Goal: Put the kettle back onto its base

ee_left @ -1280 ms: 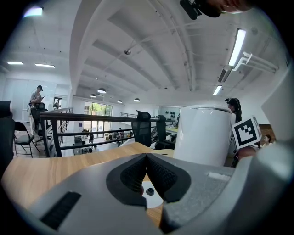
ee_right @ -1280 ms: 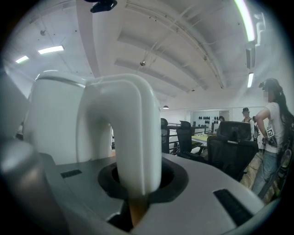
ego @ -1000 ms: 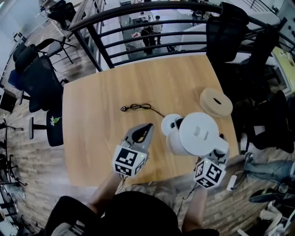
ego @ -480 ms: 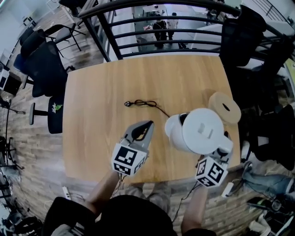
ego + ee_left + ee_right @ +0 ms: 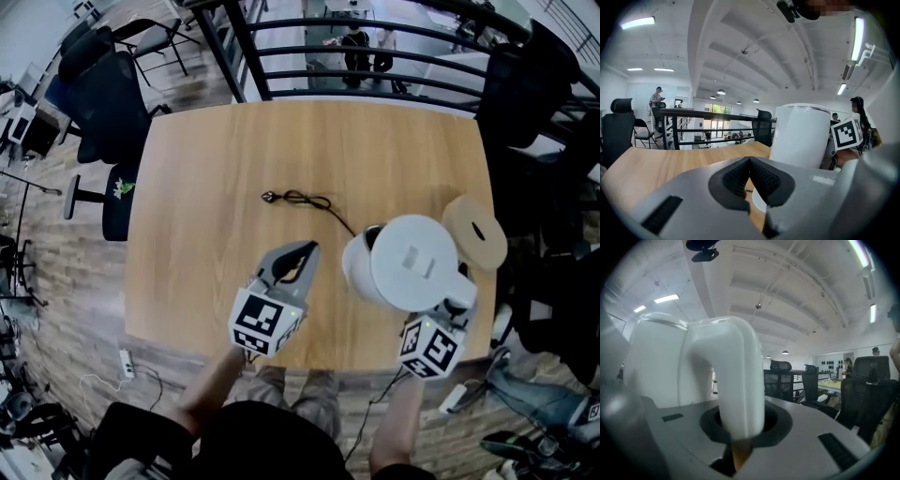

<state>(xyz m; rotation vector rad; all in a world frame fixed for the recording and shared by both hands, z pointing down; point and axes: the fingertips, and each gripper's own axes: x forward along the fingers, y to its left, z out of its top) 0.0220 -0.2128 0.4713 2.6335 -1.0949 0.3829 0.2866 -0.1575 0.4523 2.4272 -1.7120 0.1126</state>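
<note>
The right tongs (image 5: 448, 309) pinch the handle of the white kettle (image 5: 412, 262), because that is the easy part to carry it by. The kettle is low over its round base (image 5: 358, 246) on the table (image 5: 216, 187), a bit to one side, so I think it needs lining up. The left tongs (image 5: 307, 247) are pressed together with nothing in them, just beside it.

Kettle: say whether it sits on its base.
Off. The kettle, held by the right gripper, hangs offset from the base, which shows beside it.
</note>
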